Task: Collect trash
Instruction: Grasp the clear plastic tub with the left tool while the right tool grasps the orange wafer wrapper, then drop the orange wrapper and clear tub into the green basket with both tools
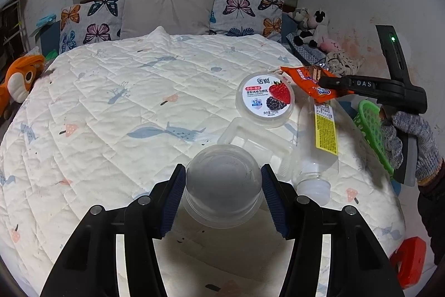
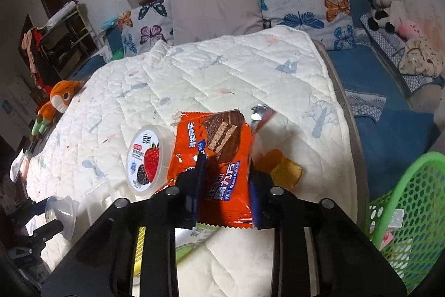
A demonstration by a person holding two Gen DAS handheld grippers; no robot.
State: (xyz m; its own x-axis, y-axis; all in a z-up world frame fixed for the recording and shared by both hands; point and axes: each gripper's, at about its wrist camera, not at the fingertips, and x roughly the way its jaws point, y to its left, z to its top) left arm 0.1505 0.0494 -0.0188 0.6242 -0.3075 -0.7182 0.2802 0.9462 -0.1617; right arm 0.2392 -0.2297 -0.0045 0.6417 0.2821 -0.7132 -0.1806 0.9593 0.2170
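Observation:
My left gripper point(image 1: 224, 185) is shut on a clear plastic cup point(image 1: 224, 183), held just above the white quilted bed point(image 1: 111, 116). My right gripper point(image 2: 226, 180) is shut on an orange wafer wrapper point(image 2: 219, 157), lifted above the bed; it also shows in the left wrist view point(image 1: 314, 80). On the bed lie a yogurt tub with a berry lid point(image 1: 265, 99), a clear plastic tray point(image 1: 250, 141) and a clear bottle with a yellow label point(image 1: 319, 146). A green mesh basket point(image 2: 411, 216) stands at the bed's right side.
Butterfly pillows point(image 1: 91, 21) and a grey cushion point(image 1: 167, 13) line the headboard. An orange plush toy point(image 1: 22, 80) lies at the bed's left edge, plush cows point(image 1: 314, 29) at the right. A red object point(image 1: 408, 260) sits low right. An orange-yellow item point(image 2: 281, 169) lies on the quilt.

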